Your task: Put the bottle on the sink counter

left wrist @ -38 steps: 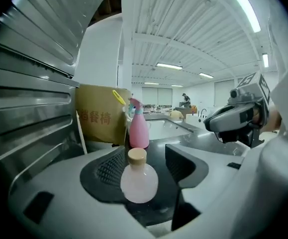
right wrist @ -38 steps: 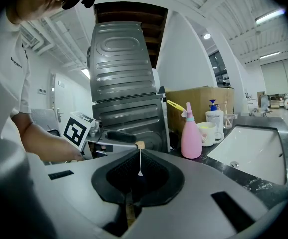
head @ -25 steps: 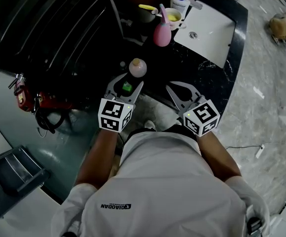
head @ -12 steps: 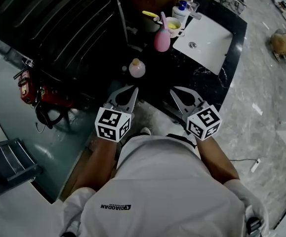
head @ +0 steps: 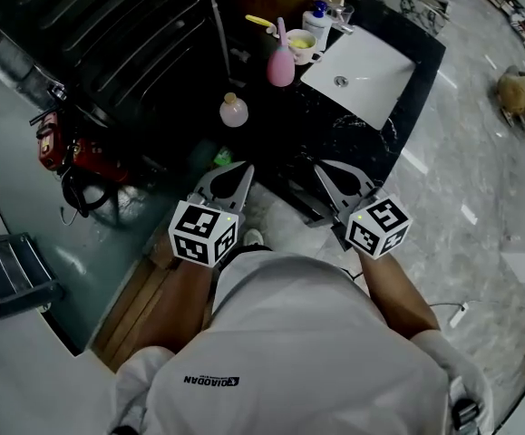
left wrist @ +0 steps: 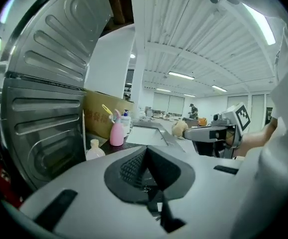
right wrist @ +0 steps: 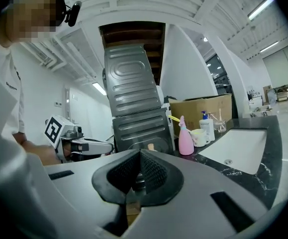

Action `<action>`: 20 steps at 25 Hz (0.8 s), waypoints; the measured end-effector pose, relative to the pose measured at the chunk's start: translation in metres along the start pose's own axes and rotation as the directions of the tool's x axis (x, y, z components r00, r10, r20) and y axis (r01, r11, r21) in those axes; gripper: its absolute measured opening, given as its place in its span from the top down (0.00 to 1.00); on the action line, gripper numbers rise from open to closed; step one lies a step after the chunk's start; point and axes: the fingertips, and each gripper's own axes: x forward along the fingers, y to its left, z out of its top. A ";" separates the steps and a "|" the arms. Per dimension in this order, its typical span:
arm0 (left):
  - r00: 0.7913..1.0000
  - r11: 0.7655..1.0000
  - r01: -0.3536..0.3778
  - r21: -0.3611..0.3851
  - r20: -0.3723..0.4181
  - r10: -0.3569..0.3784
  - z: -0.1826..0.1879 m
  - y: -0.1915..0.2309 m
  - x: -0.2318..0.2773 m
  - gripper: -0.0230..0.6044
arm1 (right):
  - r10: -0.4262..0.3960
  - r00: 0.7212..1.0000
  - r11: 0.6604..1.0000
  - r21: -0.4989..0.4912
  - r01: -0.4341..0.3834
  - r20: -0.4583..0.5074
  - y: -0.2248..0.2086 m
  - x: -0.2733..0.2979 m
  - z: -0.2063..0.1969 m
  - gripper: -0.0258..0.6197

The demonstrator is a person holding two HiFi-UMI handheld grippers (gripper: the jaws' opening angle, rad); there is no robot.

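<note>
The bottle (head: 234, 111) is small and pale pink with a cream cap. It stands upright on the black sink counter (head: 335, 130), apart from both grippers. My left gripper (head: 246, 168) hangs near the counter's front edge, shut, with nothing between its pads. My right gripper (head: 320, 165) is beside it, also shut and empty. In the left gripper view the bottle (left wrist: 94, 151) shows beyond the closed left gripper (left wrist: 144, 149), with the right gripper (left wrist: 214, 133) off to the right. In the right gripper view the right gripper (right wrist: 139, 154) hides most of the bottle (right wrist: 150, 147).
A pink spray bottle (head: 280, 64), a cup (head: 300, 45) and a pump bottle (head: 315, 23) stand at the back beside the white basin (head: 362, 71). A dark ribbed metal panel (head: 108, 34) rises left of the counter. A red tool (head: 63, 157) lies on the floor at left.
The left gripper's jaws have gone from open to shut. Both grippers have drawn back from the counter, away from the bottle, which stays standing where it was.
</note>
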 end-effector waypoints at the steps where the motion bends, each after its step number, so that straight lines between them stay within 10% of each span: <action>1: 1.000 1.000 -0.009 -0.001 0.000 0.009 -0.001 -0.008 -0.001 0.94 | 0.001 1.000 1.000 -0.006 -0.001 -0.005 0.000 -0.009 -0.002 0.90; 20: 0.996 0.996 -0.083 -0.029 0.025 0.084 -0.021 -0.159 -0.049 0.94 | 0.057 0.998 0.997 -0.045 -0.058 -0.025 0.035 -0.146 -0.037 0.90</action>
